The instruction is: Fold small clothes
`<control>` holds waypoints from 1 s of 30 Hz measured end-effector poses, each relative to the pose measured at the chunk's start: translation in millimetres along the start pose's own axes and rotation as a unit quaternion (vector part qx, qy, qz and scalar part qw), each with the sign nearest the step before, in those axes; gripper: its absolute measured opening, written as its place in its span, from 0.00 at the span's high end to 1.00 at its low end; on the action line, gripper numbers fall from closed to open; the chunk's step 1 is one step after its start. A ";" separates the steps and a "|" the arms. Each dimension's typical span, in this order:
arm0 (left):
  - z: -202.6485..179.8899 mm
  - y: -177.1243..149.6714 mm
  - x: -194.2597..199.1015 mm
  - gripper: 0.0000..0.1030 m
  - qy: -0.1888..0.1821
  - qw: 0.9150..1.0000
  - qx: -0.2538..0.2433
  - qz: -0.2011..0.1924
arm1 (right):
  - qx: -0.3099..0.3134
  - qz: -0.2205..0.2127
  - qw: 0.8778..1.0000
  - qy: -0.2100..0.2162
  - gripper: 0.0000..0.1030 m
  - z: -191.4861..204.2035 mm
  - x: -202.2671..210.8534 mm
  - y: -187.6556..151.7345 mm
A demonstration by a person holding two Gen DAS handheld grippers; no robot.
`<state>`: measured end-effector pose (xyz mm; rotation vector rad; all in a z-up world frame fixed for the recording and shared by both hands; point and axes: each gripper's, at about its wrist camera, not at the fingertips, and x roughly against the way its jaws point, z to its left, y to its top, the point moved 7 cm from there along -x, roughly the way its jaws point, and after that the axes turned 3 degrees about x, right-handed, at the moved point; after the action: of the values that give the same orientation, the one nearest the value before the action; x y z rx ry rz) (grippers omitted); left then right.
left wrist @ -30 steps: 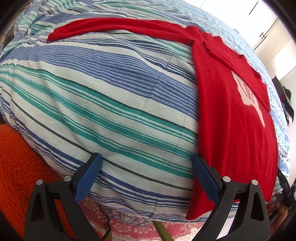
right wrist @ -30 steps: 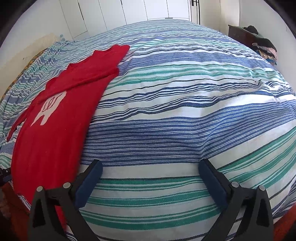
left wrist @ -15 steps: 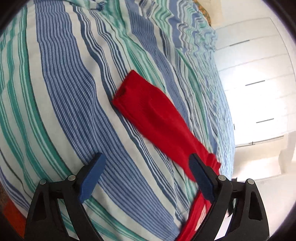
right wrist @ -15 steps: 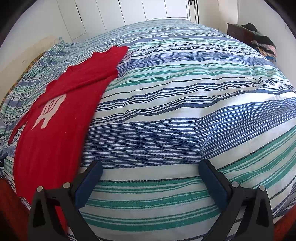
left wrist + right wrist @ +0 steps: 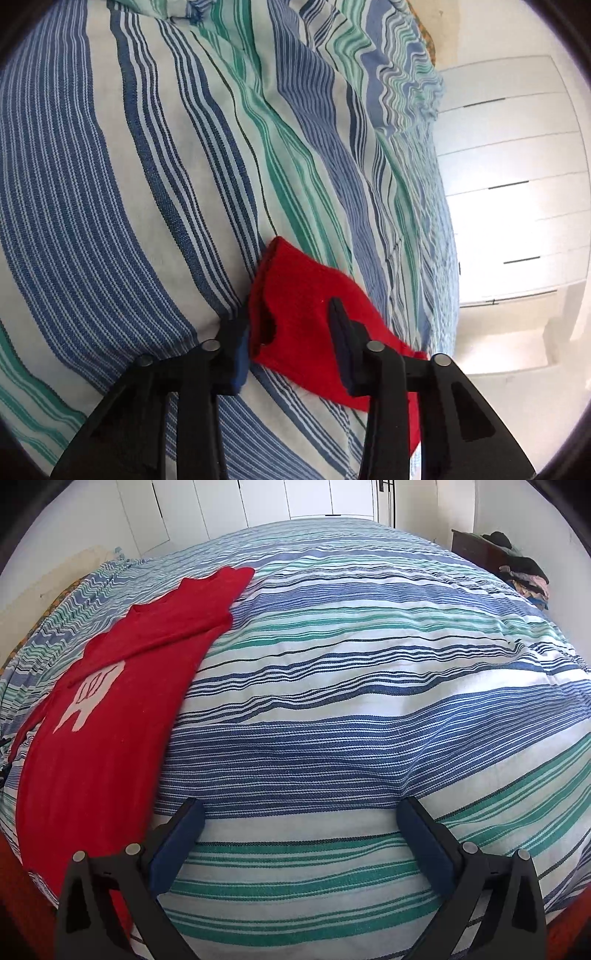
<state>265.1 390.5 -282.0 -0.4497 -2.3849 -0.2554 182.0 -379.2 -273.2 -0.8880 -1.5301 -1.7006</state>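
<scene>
A red sweater with a white motif lies flat at the left of the striped bedcover in the right wrist view. Its far sleeve stretches toward the wall. In the left wrist view the end of a red sleeve sits bunched between the jaws of my left gripper. Those jaws are closing, and the pads touch the knit on both sides. My right gripper stands open over bare striped cover, to the right of the sweater's hem, with nothing between its fingers.
White wardrobe doors stand beyond the bed. A dark dresser with a pile of clothes is at the back right. An orange rug shows below the bed's near left edge.
My left gripper swung from the sweater's hem to the sleeve end, rolled, and narrowed its wide jaws around the cuff. The right gripper has not moved.
</scene>
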 end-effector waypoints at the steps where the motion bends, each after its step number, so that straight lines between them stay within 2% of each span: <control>1: 2.2 1.3 -2.1 0.93 -0.001 1.000 0.008 0.005 | 0.000 0.000 1.000 0.000 0.00 0.0 0.1 0.0; 3: 4.3 1.4 -1.5 0.97 0.008 1.000 0.013 0.008 | 0.000 -0.001 1.000 -0.001 0.00 0.0 0.4 -0.3; 5: -5.8 -3.2 6.6 0.98 0.024 1.000 -0.011 -0.001 | 0.000 -0.001 1.000 -0.001 0.00 0.2 0.5 -0.2; 7: -34.3 -11.9 12.8 0.98 0.042 0.997 -0.061 -0.003 | -0.002 -0.001 1.000 0.000 0.00 0.0 0.8 0.1; 10: -100.4 -38.2 20.6 0.98 0.049 0.987 -0.154 0.003 | -0.004 -0.001 1.000 0.002 0.00 -0.7 0.9 0.9; 13: -184.8 -85.4 20.6 0.98 0.029 0.969 -0.245 0.018 | -0.004 0.001 1.000 0.003 0.00 -0.9 0.5 1.6; 17: -296.0 -180.5 6.4 0.98 -0.021 0.934 -0.354 0.051 | -0.009 0.003 1.000 0.011 0.00 -2.1 1.5 2.5; 20: -353.9 -248.6 -19.3 0.98 -0.046 0.908 -0.407 0.086 | -0.018 0.002 1.000 0.023 0.00 -4.4 2.7 3.6; 22: -374.8 -294.1 -41.5 0.98 -0.039 0.892 -0.440 0.097 | -0.023 0.002 0.999 0.030 0.00 -5.3 3.3 4.2; 25: -388.7 -338.9 -88.6 0.98 -0.023 0.881 -0.458 0.117 | -0.026 0.002 0.999 0.036 0.00 -6.2 4.4 4.3; 28: -375.8 -390.3 -119.6 0.98 0.000 0.871 -0.473 0.134 | -0.026 0.004 0.999 0.042 0.00 -6.8 5.2 4.1; 30: -360.4 -419.3 -135.4 0.98 0.019 0.858 -0.494 0.141 | -0.028 0.004 0.999 0.046 0.00 -7.6 5.6 4.3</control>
<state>414.0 -137.3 -129.4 -1.2183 -1.9366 -1.3479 182.2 -387.4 -266.8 -0.8304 -1.4224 -1.7612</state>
